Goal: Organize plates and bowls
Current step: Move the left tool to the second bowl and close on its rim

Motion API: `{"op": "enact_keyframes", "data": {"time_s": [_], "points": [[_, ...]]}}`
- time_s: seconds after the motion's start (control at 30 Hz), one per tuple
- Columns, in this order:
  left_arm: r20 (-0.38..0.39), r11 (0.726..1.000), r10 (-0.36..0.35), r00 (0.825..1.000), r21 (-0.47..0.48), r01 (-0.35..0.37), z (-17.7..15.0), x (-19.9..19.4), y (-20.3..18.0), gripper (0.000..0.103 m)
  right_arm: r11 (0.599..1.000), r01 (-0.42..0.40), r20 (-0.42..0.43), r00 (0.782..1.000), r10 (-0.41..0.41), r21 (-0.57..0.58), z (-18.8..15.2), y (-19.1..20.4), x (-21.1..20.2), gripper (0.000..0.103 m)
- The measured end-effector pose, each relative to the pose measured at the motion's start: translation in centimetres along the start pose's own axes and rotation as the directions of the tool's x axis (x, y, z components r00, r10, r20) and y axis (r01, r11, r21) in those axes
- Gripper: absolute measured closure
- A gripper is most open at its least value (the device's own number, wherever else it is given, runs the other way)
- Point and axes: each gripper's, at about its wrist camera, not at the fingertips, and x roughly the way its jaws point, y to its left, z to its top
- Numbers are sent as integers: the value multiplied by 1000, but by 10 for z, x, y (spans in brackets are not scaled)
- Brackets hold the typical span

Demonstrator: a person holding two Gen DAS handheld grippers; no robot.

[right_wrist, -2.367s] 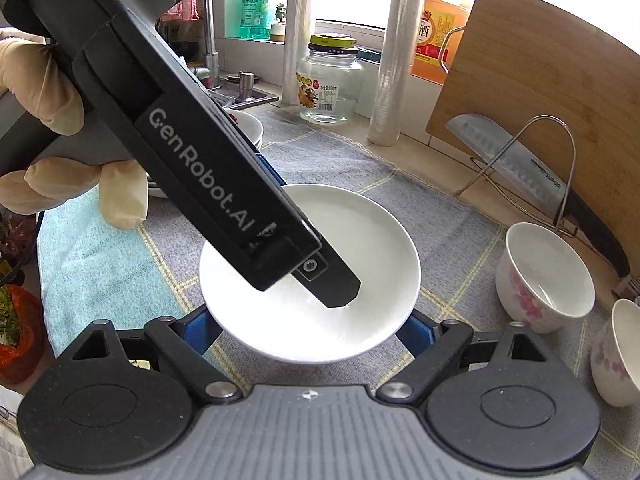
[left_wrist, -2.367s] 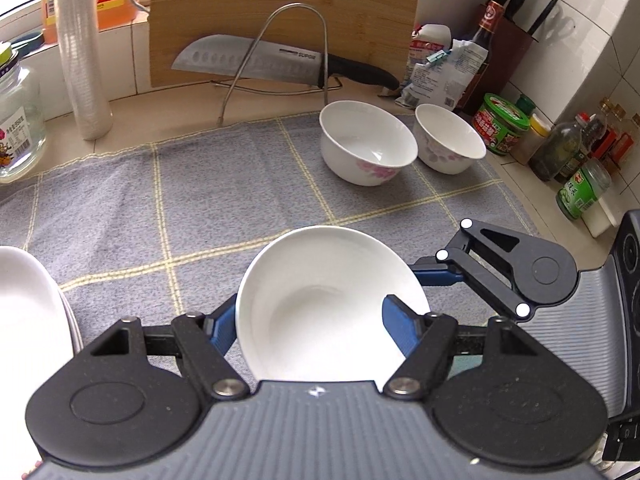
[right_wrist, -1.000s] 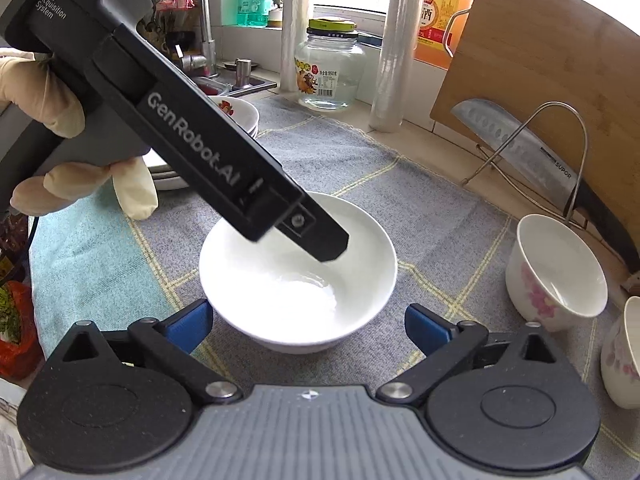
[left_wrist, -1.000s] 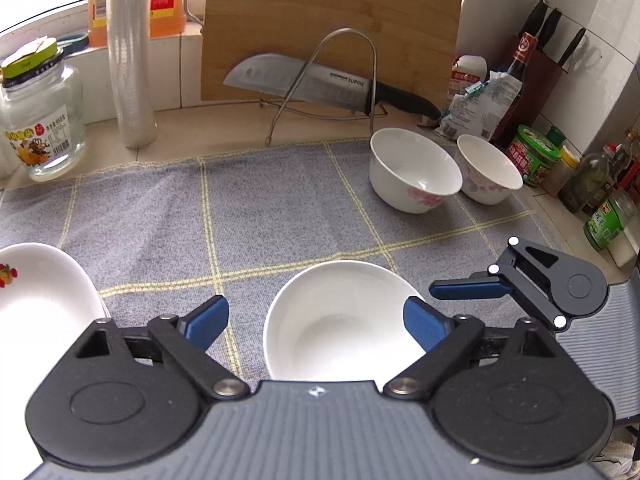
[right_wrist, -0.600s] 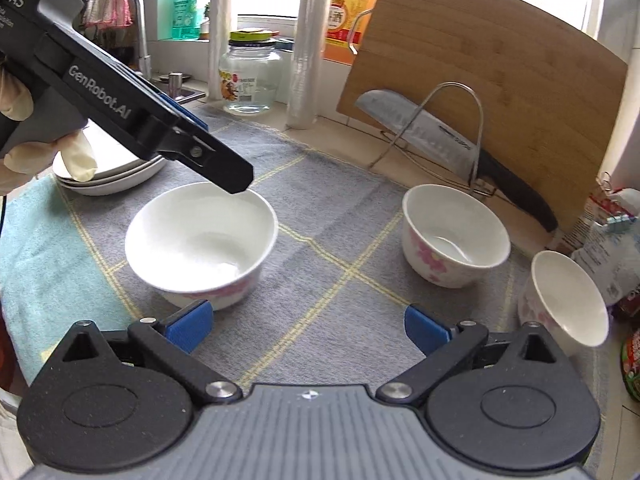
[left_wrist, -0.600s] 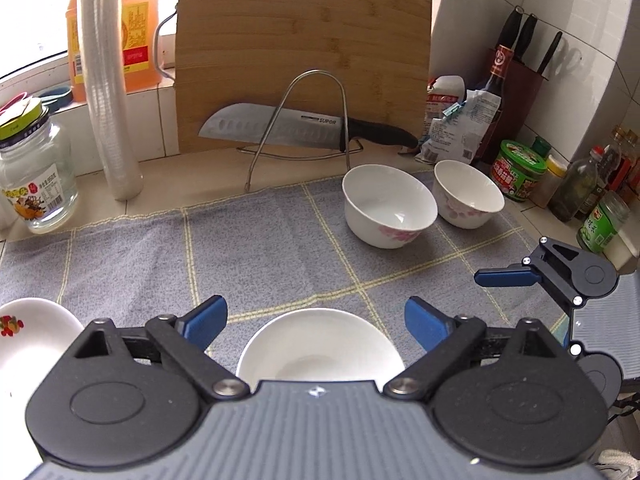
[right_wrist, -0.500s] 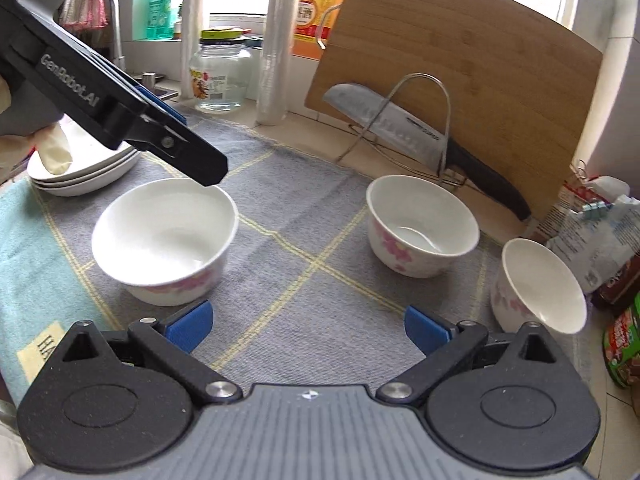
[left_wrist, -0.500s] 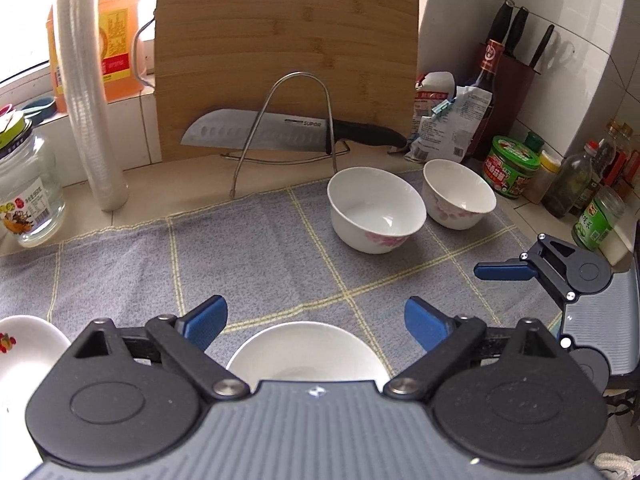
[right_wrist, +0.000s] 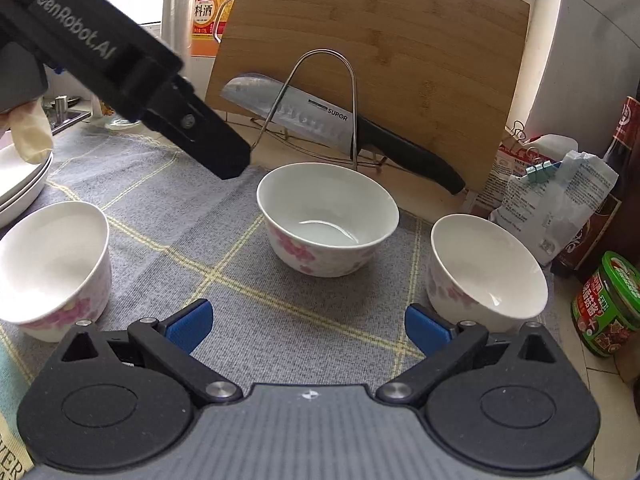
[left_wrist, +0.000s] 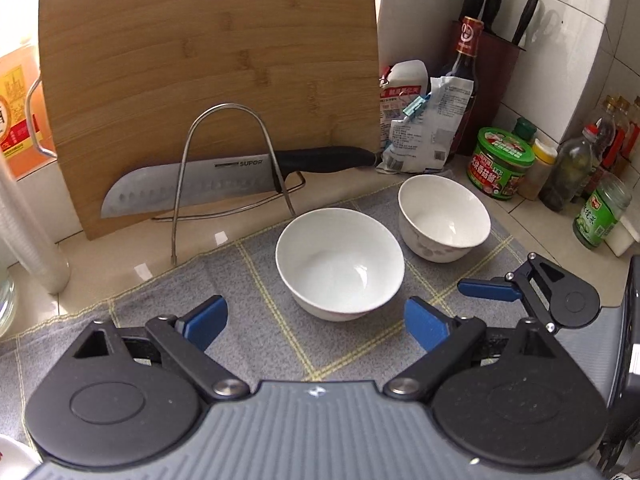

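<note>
Three white bowls with pink flowers stand on the grey checked cloth (right_wrist: 240, 248). The left bowl (right_wrist: 52, 256) sits alone near the stacked plates (right_wrist: 20, 184). The middle bowl (left_wrist: 340, 260) (right_wrist: 326, 216) lies just ahead of both grippers, and the smaller right bowl (left_wrist: 444, 216) (right_wrist: 486, 268) stands beside it. My left gripper (left_wrist: 316, 322) is open and empty, just short of the middle bowl. My right gripper (right_wrist: 308, 326) is open and empty too, facing the gap between the middle and right bowls. A gloved hand (right_wrist: 28, 132) carries the left gripper.
A bamboo cutting board (left_wrist: 208, 80) leans at the back, with a knife (left_wrist: 224, 184) on a wire rack (left_wrist: 228, 168) before it. Bags (left_wrist: 424, 120), a sauce bottle (left_wrist: 466, 64), jars (left_wrist: 500, 160) and a knife block (left_wrist: 496, 72) crowd the right corner.
Both grippers let go of the large white bowl and moved right across the cloth. That bowl has left the left wrist view, and the middle and right bowls are now close ahead.
</note>
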Motion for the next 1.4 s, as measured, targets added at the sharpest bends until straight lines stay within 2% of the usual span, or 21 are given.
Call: {"op": "enact_keyframes", "data": {"time_s": [0.43,0.5,0.63,0.73,1.07,1.23,1.33,1.4], "points": [[-76,999,-28,997,41,31,37,66,4,11,999,2,-6,1000,-1,38,14,-12,36,0],[-89,998,-34,995,43,38,40,74,5,13,999,-4,-6,1000,4,37,16,-12,40,0],[-121,997,-44,992,56,51,45,90,5,25,1000,-3,-4,1000,3,26,20,-12,47,0],[-134,996,-60,989,53,68,46,96,6,27,1000,0,-2,1000,0,25,22,-12,50,0],[-177,992,-78,981,85,94,50,109,4,28,1000,-1,5,1000,1,22,25,-15,59,0],[-166,994,-51,985,85,66,52,109,4,26,1000,-12,9,1000,12,23,27,-16,61,0],[-172,993,-60,983,85,76,53,109,6,23,1000,-17,9,1000,17,25,27,-16,62,0],[-174,994,-37,984,97,55,52,108,5,23,1000,-18,12,1000,18,26,27,-17,62,0]]}}
